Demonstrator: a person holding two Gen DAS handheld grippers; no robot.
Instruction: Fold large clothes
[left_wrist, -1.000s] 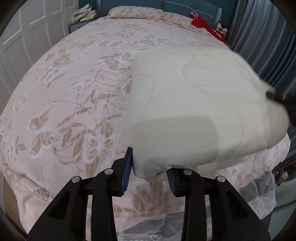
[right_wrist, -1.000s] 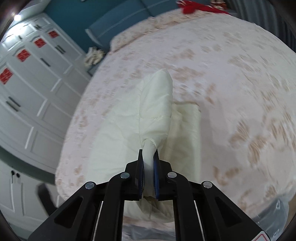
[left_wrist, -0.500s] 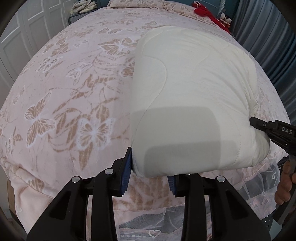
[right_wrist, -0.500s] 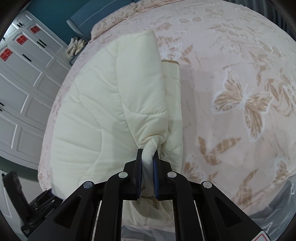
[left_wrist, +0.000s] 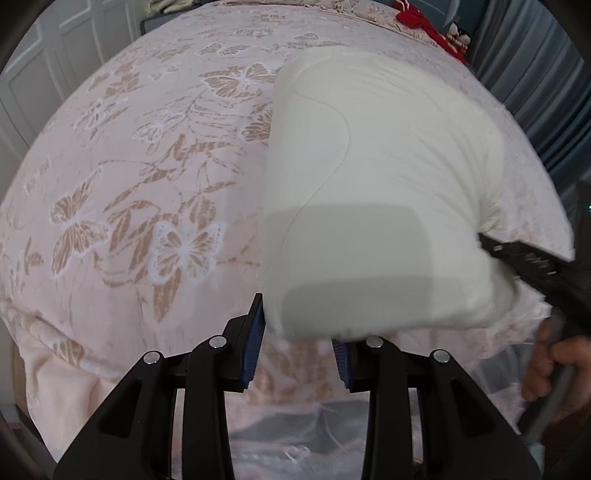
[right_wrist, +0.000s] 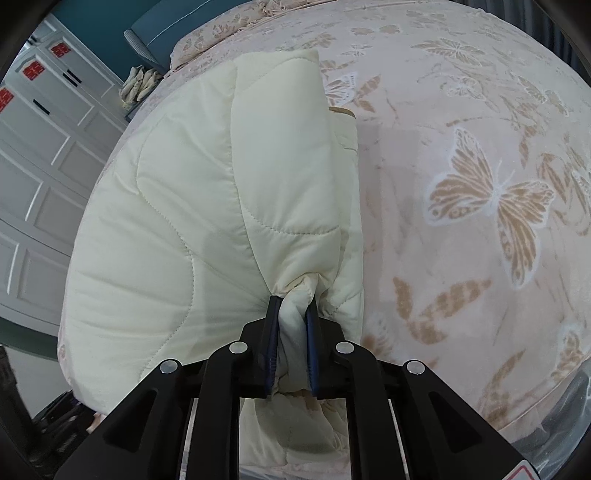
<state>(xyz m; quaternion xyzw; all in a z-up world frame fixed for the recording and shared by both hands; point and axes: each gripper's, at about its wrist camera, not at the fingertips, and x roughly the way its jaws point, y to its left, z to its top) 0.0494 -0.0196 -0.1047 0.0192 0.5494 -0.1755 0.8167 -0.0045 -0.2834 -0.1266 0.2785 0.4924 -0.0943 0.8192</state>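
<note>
The left gripper (left_wrist: 299, 339) pinches one thick corner of the folded cream quilted comforter (left_wrist: 369, 192), jaws partly apart around it. The right gripper (right_wrist: 291, 347) clamps a bunched corner nearly closed. The comforter lies ahead of both on the butterfly-print bedspread (right_wrist: 480, 184).

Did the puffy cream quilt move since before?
Yes. The cream quilted blanket, pinched in the right tool, came down toward the near edge of the pink butterfly bedspread.
</note>
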